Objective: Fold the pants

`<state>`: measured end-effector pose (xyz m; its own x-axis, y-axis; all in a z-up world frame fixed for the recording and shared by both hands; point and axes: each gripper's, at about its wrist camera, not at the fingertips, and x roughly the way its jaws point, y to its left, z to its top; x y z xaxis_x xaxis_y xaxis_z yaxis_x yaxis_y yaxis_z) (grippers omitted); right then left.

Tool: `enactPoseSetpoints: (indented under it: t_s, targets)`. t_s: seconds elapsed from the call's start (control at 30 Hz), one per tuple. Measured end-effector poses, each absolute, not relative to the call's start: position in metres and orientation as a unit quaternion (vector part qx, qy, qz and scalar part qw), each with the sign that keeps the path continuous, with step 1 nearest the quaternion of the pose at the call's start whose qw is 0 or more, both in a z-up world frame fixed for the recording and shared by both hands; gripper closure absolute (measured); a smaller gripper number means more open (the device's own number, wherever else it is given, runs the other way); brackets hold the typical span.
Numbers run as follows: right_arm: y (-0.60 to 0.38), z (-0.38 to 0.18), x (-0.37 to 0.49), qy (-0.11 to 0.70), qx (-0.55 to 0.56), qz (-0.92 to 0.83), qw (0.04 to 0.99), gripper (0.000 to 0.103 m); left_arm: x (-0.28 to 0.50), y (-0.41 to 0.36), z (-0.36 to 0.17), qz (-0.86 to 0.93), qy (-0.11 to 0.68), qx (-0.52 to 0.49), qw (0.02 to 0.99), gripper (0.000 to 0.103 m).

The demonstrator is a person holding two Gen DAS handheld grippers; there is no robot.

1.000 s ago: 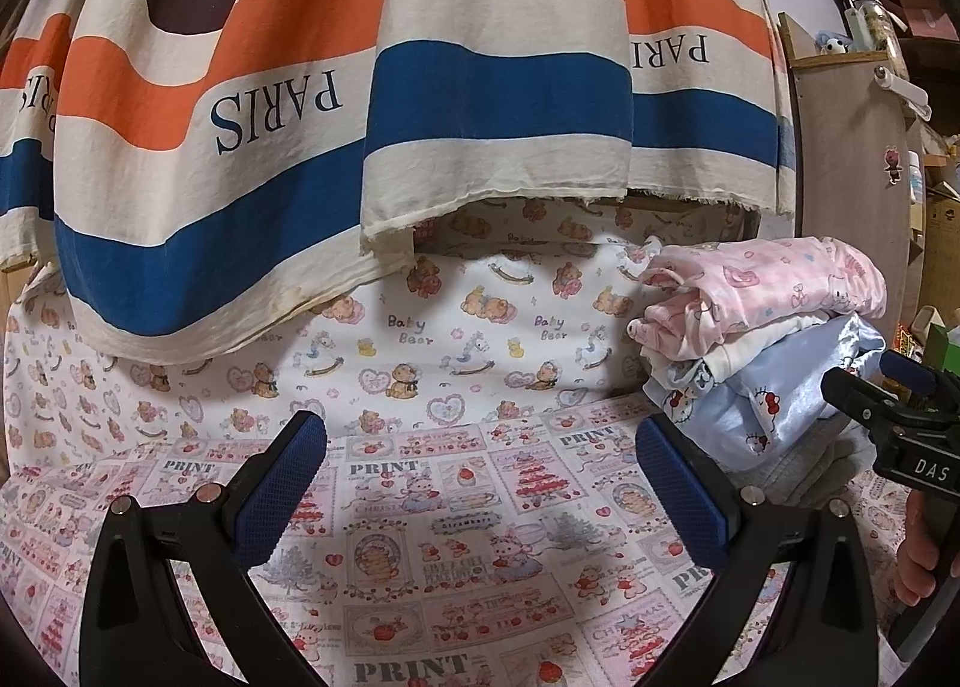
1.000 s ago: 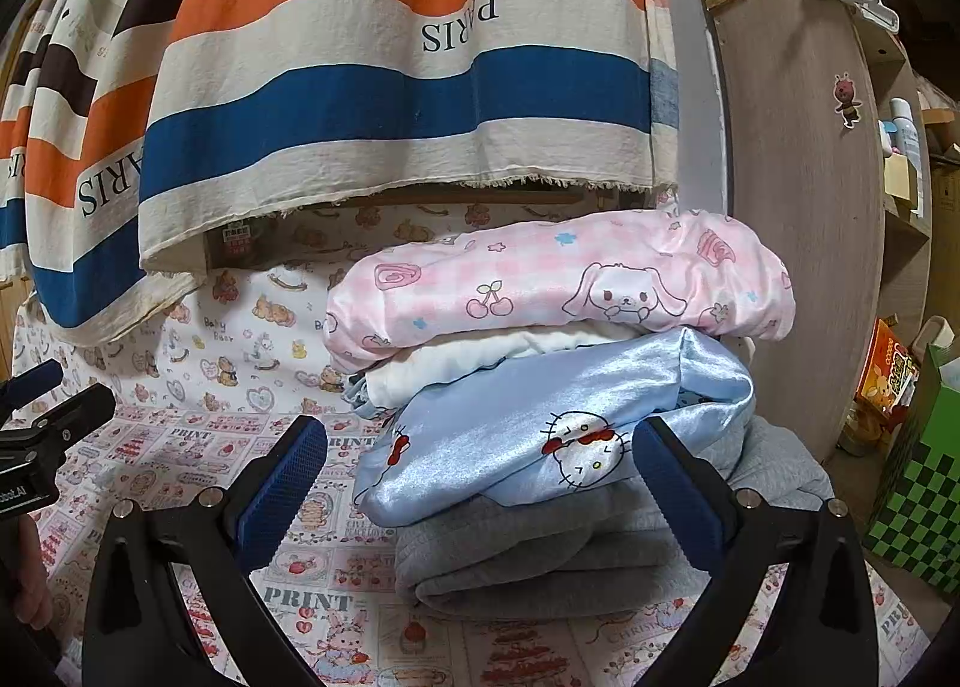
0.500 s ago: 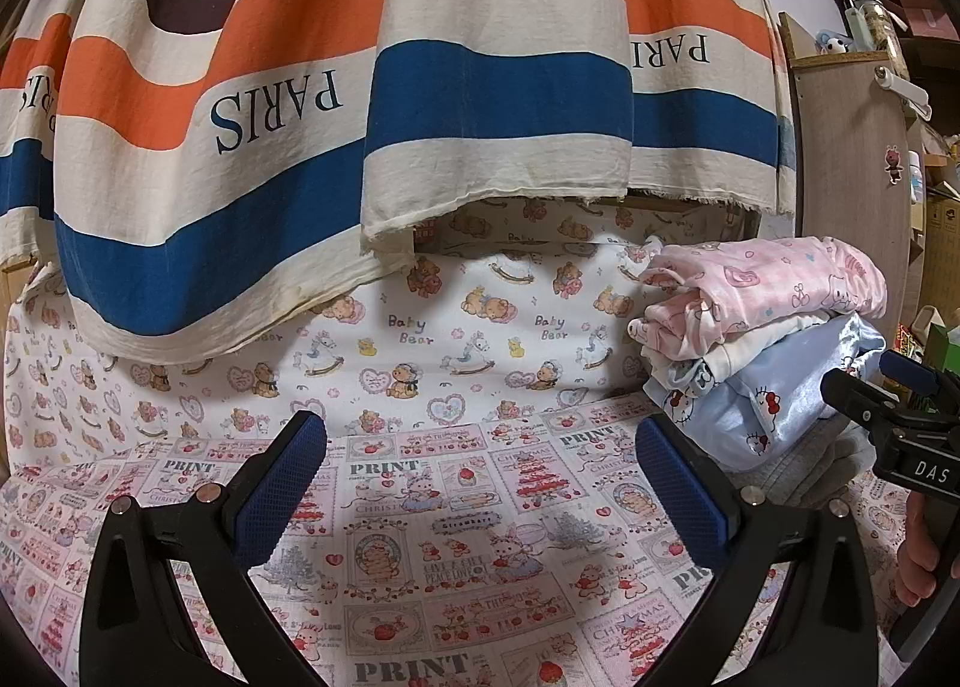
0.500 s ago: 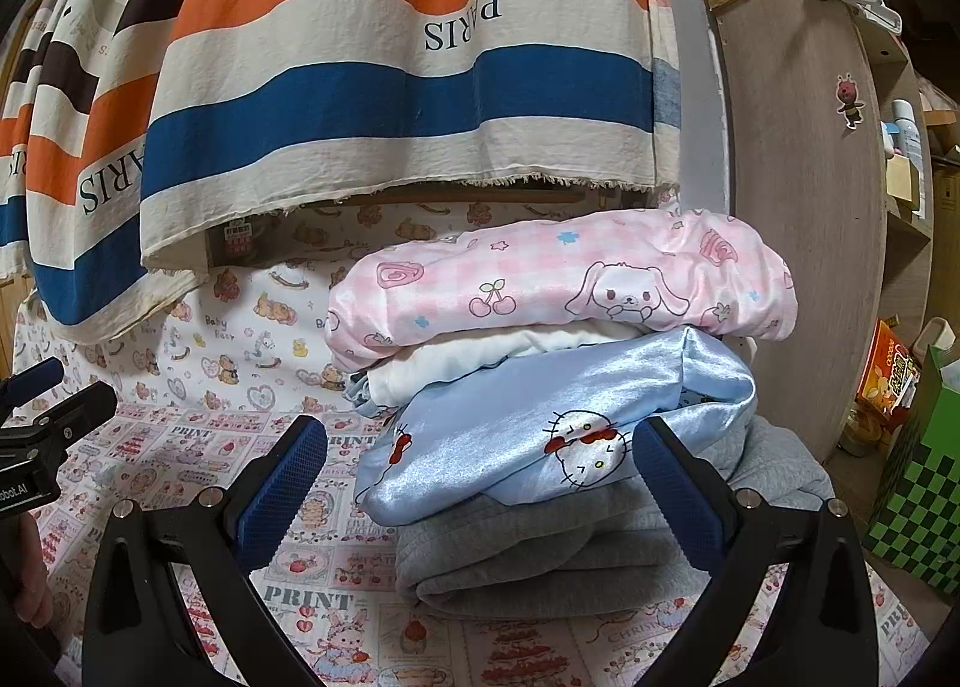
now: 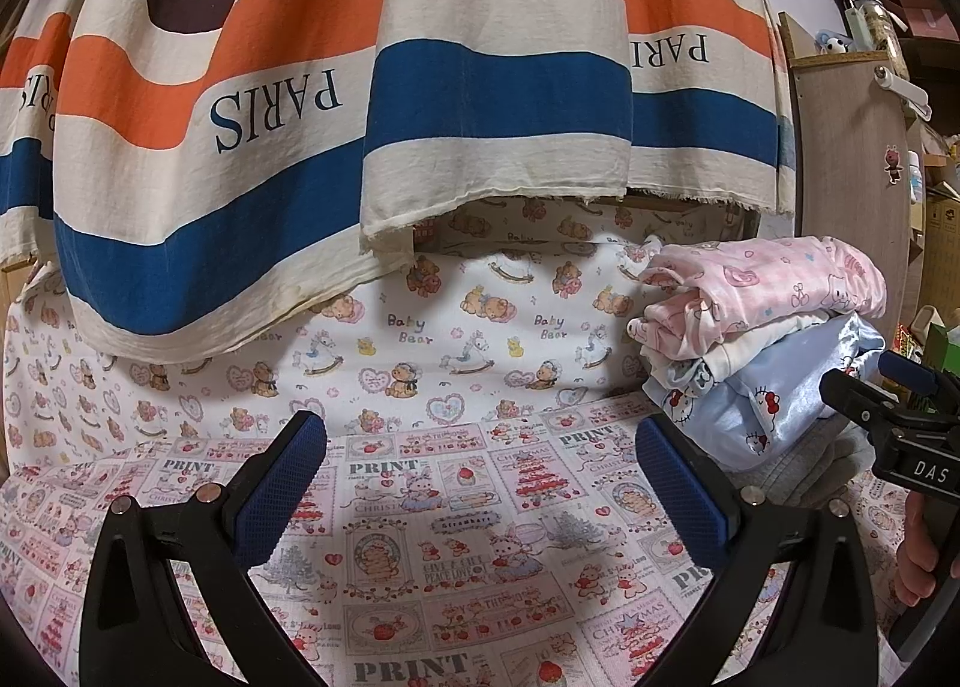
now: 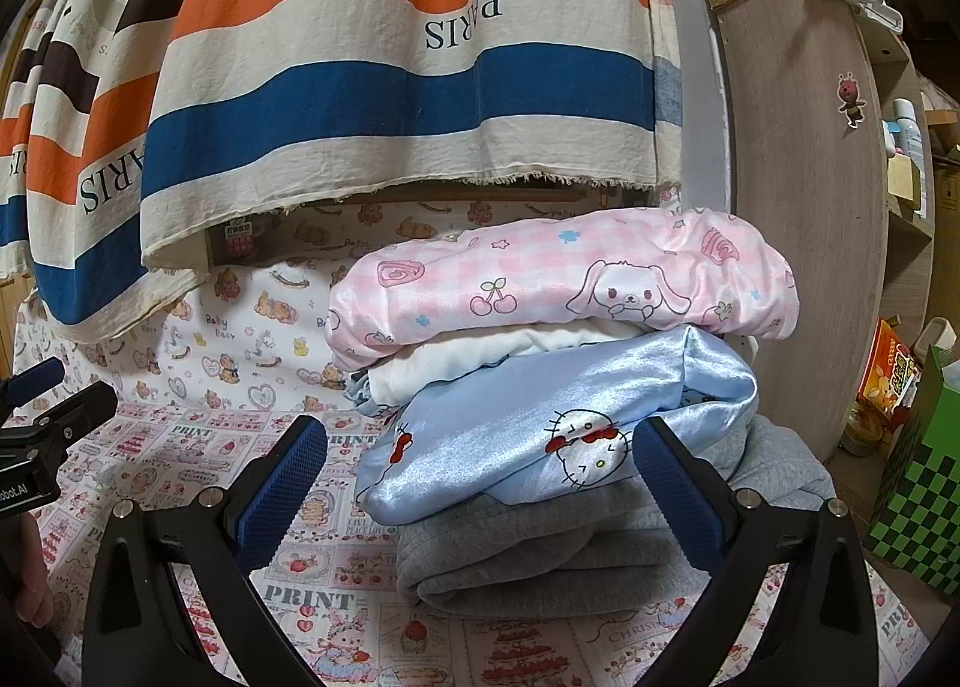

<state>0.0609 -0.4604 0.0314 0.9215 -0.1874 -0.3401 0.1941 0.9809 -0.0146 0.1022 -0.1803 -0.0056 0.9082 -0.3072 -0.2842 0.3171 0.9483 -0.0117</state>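
Nothing has shifted since a second ago. Both the left gripper (image 5: 480, 483) and right gripper (image 6: 480, 483) hover released and empty. The folded pants stack (image 6: 558, 405) sits directly ahead of the right gripper on the patterned bed sheet (image 5: 456, 561), below the striped cloth (image 5: 480, 87).

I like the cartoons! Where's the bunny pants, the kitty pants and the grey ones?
pink bunny pants (image 6: 600, 279): right wrist view, top of the stack, front fold.
blue kitty pants (image 6: 540, 435): right wrist view, shiny front.
grey pants (image 6: 540, 561): right wrist view, bottom fold.
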Motion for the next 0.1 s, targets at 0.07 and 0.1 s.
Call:
enactPoseSetpoints:
  t_s: [0.07,0.1]
  targets:
    - [-0.4605,0.0314,0.0612,0.173,0.01,-0.097,0.98,0.001,0.1022,-0.1804,-0.0056,-0.16,0.143,0.017,0.977,0.001]
    - [-0.4604,0.0312,0.0611,0.173,0.011,-0.097,0.98,0.001,0.1022,-0.1805,-0.0056,-0.16,0.143,0.017,0.977,0.001]
